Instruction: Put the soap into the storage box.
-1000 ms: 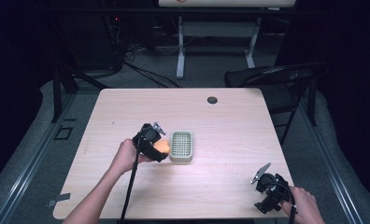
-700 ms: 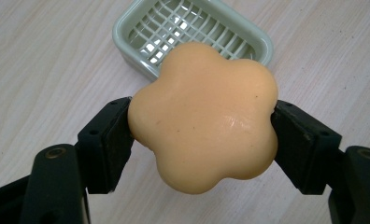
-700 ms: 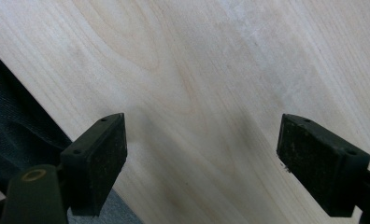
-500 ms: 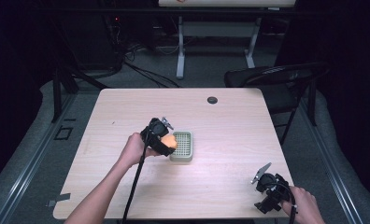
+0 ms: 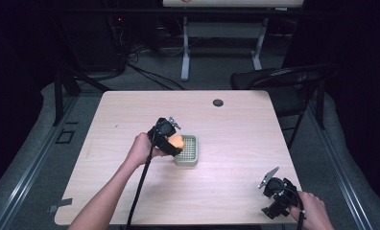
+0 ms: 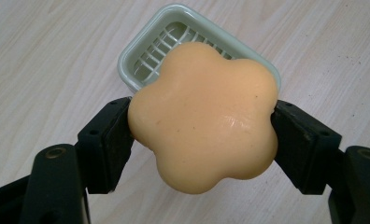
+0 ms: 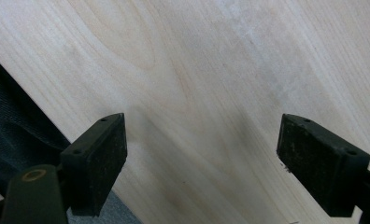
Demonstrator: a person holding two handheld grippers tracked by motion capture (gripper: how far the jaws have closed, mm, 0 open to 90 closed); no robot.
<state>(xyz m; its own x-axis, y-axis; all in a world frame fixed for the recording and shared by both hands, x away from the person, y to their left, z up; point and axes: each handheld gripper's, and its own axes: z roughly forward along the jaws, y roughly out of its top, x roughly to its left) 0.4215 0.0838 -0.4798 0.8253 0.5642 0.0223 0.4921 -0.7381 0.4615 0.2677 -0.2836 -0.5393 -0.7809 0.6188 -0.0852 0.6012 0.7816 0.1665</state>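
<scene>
An orange flower-shaped soap (image 6: pixel 204 116) is clamped between the two black pads (image 6: pixel 109 140) of my left gripper (image 6: pixel 202 140). It hangs just above the near rim of a pale green soap dish (image 6: pixel 141 44) with a slatted bottom. From the high view the soap (image 5: pixel 177 141) sits at the left edge of the dish (image 5: pixel 190 155), with the left gripper (image 5: pixel 171 141) reaching in from the left. My right gripper (image 5: pixel 274 191) rests near the table's front right corner, its jaws wide apart over bare wood (image 7: pixel 202 135).
The light wooden table (image 5: pixel 130 115) has a small round black grommet (image 5: pixel 218 102) near its far edge. A black chair (image 5: pixel 284 81) stands behind the table's right corner. The table's edge and dark floor (image 7: pixel 15 112) lie beside the right gripper.
My left gripper has carried the soap to the right, from beside the dish to over its left rim. The right gripper has stayed still.
</scene>
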